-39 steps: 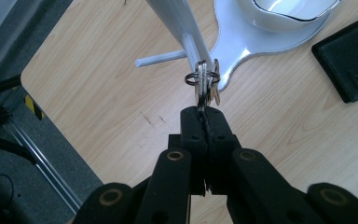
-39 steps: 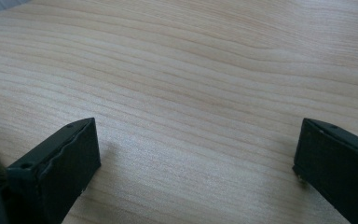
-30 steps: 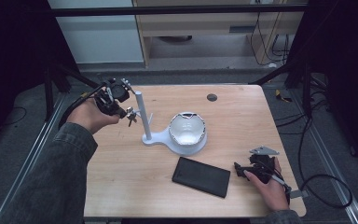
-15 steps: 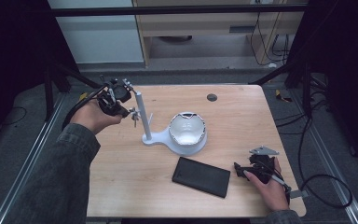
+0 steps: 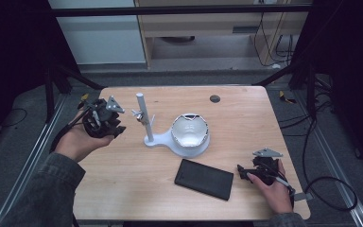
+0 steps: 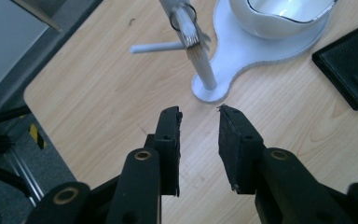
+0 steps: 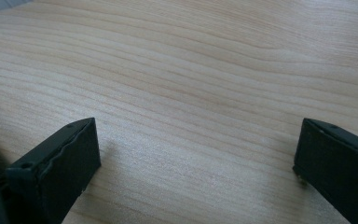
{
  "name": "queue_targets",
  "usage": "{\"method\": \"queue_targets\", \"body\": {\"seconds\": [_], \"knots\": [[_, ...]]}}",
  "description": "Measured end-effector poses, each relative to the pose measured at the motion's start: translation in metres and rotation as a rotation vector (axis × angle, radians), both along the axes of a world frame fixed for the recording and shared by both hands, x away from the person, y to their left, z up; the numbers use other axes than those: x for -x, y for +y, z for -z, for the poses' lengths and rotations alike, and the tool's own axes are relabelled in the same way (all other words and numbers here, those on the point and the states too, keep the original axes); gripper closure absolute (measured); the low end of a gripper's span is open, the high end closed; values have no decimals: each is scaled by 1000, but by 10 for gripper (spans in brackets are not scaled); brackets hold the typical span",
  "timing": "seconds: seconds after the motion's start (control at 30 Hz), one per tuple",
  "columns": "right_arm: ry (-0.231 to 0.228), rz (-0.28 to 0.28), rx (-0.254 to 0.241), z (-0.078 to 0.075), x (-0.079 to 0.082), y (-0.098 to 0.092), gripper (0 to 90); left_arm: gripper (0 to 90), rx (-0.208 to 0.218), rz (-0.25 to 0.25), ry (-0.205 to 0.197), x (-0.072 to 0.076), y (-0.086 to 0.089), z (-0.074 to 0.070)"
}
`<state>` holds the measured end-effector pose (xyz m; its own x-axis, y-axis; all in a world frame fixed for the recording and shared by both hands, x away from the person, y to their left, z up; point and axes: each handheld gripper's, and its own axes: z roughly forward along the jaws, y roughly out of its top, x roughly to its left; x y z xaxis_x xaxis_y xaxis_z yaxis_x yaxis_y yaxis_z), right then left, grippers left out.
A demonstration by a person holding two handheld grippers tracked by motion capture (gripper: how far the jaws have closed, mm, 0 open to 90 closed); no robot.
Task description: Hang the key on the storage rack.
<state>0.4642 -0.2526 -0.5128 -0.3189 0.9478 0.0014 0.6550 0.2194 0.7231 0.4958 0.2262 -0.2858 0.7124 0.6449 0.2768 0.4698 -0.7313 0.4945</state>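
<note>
Worktop (image 5: 123, 189): a light wooden surface carrying all items; the white stand serves below as the landmark.

Stand (image 5: 158, 139): a flat white base with an upright post (image 5: 143, 116) at its left end. A small clamp with a side rod (image 6: 154, 47) sits partway up the post. This appears to be the thing in hand, since the left gripper points at it.

Bowl (image 5: 190, 132): white, dark-rimmed, seated on the right part of the stand's base; its inside looks empty.

Case (image 5: 204, 178): a flat black rectangle lying in front of the stand, toward the person, apart from the base.

Left gripper (image 6: 199, 116): held above the worktop to the left of the stand, near the post but not touching it. Its fingers (image 6: 170, 135) are spread with a moderate gap and hold nothing; the foot of the post lies just beyond their tips.

Right gripper (image 5: 243, 171): resting low on the worktop, well to the right of the stand and just right of the case. Its fingers (image 7: 70, 158) are spread wide over bare wood, holding nothing.

Progress, as judged: early. Nothing is gripped or displaced; reaching the post or clamp, closing on it and any adjustment all remain.
</note>
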Motion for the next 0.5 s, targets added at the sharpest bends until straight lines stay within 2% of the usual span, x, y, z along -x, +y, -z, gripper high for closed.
{"method": "queue_targets", "body": {"seconds": [0.23, 0.3, 0.33, 0.4, 0.5], "knots": [[-1, -2, -1, 0, 0, 0, 3, 653, 33, 32, 16, 13, 2, 23], [-3, -6, 3, 0, 0, -1, 3, 644, 52, 23, 11, 18, 2, 30], [-1, -9, 2, 0, 1, -1, 3, 601, 62, 18, 5, 24, 1, 37], [0, -10, 3, 0, 1, -1, 3, 582, 63, 24, 2, 27, 0, 41], [-1, -11, 2, 0, 1, -1, 4, 477, 88, 32, 13, 33, -4, 55]]}}
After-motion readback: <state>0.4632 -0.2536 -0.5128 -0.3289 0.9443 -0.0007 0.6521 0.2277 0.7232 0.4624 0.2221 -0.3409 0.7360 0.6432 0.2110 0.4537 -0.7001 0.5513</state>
